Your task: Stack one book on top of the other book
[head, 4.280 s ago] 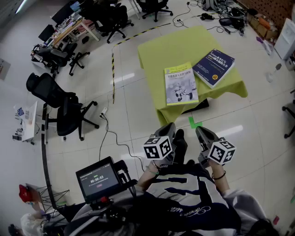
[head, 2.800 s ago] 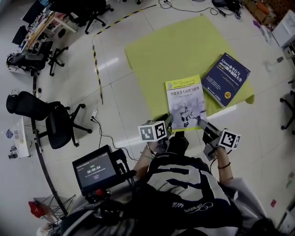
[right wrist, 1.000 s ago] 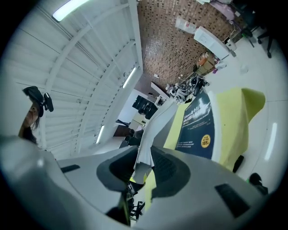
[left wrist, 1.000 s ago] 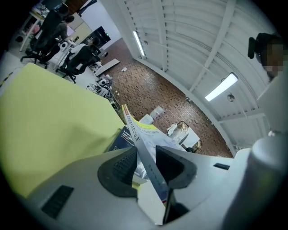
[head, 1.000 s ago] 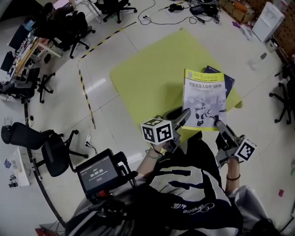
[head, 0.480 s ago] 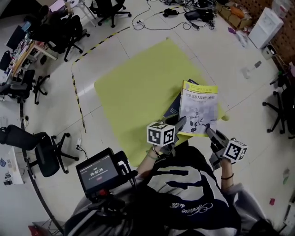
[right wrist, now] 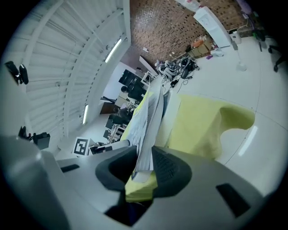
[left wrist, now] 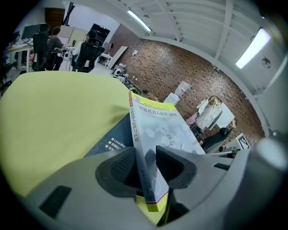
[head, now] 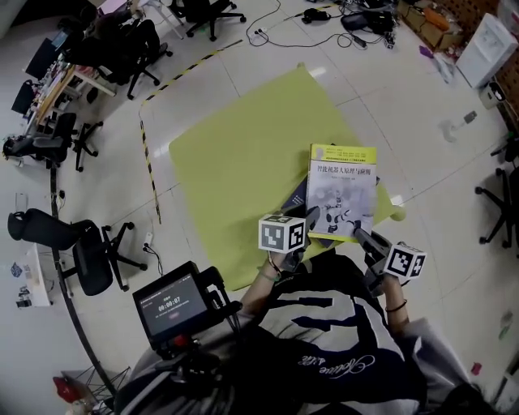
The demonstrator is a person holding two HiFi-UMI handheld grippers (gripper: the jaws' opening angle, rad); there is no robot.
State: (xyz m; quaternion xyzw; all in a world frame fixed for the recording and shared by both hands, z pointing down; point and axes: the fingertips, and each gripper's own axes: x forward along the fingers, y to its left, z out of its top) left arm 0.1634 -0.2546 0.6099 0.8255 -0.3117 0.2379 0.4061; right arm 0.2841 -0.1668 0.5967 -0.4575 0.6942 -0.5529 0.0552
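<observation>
A white book with yellow borders (head: 340, 193) lies flat over a dark blue book (head: 298, 197), of which only a sliver shows at its left. Both are on the table with the yellow-green cloth (head: 235, 154). My left gripper (head: 311, 217) is shut on the white book's near left corner and my right gripper (head: 359, 236) on its near right corner. In the left gripper view the book's spine (left wrist: 137, 134) runs between the jaws of the left gripper (left wrist: 146, 164), with the blue book (left wrist: 110, 143) beneath. In the right gripper view the right gripper (right wrist: 141, 166) clamps the book's edge (right wrist: 148, 121).
Black office chairs (head: 77, 243) stand on the floor at left, past a strip of black-and-yellow tape (head: 148, 162). Cables (head: 324, 16) lie beyond the table. A small screen unit (head: 170, 306) hangs at the person's chest. A white cabinet (head: 486, 40) is at the top right.
Both grippers took the white book by its near edge, lifted it and carried it right over the blue book. Over the last second it has come down onto it.
</observation>
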